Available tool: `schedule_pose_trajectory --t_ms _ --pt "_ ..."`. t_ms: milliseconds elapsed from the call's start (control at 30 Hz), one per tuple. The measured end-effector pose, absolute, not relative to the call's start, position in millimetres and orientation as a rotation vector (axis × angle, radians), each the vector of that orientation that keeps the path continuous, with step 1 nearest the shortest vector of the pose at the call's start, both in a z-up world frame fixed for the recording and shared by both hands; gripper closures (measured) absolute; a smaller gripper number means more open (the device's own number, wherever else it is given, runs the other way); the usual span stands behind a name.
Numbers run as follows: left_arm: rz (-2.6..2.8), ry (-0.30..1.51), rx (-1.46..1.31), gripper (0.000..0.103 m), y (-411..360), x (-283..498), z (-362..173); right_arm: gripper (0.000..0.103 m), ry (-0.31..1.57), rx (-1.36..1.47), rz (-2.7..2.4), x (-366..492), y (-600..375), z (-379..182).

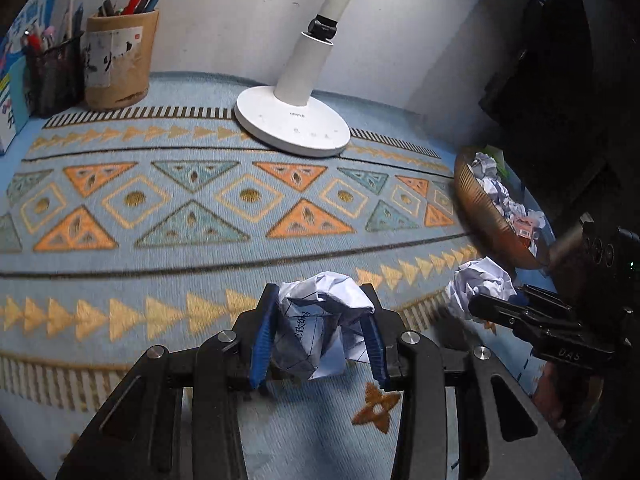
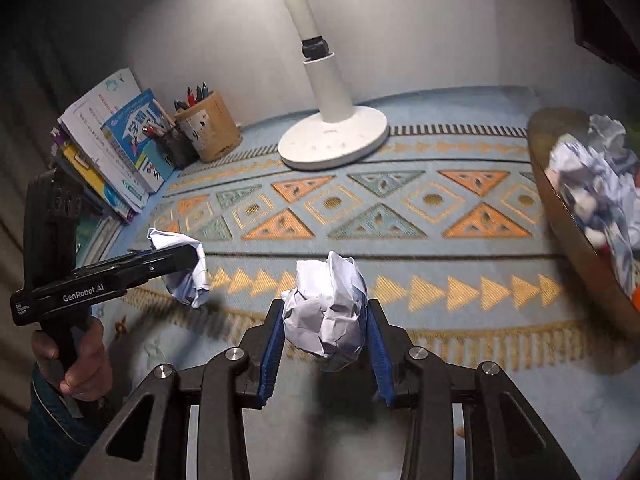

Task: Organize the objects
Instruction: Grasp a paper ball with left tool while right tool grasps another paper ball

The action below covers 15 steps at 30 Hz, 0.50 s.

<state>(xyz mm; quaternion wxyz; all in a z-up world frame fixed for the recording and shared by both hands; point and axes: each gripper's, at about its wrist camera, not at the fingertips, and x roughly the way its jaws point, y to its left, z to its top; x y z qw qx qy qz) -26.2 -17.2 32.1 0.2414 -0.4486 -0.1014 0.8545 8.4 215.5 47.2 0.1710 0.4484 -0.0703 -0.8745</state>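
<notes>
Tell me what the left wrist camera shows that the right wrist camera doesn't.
Only the left wrist view shows the printed lines on the paper ball in the left claw, and the right claw from the side.

Only the right wrist view shows the leaning books, the hand holding the left claw, and the right claw's own plain paper wad head-on.

Both show the white lamp, the pen holder, the patterned mat and the brown basket of crumpled paper.

Dim, vignetted fisheye views; right side blurred, edges bent.
</notes>
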Motion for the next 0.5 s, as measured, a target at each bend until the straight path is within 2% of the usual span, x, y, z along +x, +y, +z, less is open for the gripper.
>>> schedule_pose_trajectory --t_ms 100,200,267,300,333,367,433,500 --pt "2.327 -0.271 -1.254 0.066 -10 -10 20 0.064 -0.198 1.306 -2.452 20 223 40" --pt "2.379 -0.162 -1.292 0.060 -1 1 16 0.064 -0.172 1.311 -2.456 28 226 32" --pt "2.394 -0.094 -1.299 0.051 4 7 14 0.064 -0.183 1.321 -2.456 31 227 27" --pt "2.399 -0.075 -1.299 0.038 6 10 14 0.064 -0.198 1.323 -2.446 32 229 25" --pt "2.408 -0.068 -1.288 0.022 6 13 15 0.058 -0.211 1.327 -2.441 33 230 23" --pt "2.422 -0.062 -1.267 0.018 6 18 16 0.055 -0.219 1.330 -2.441 34 232 22" --pt "2.448 -0.036 -1.237 0.018 8 23 18 0.041 -0.229 1.328 -2.455 37 235 21" --pt "2.456 -0.031 -1.230 0.018 9 23 19 0.038 -0.239 1.319 -2.462 39 239 22"
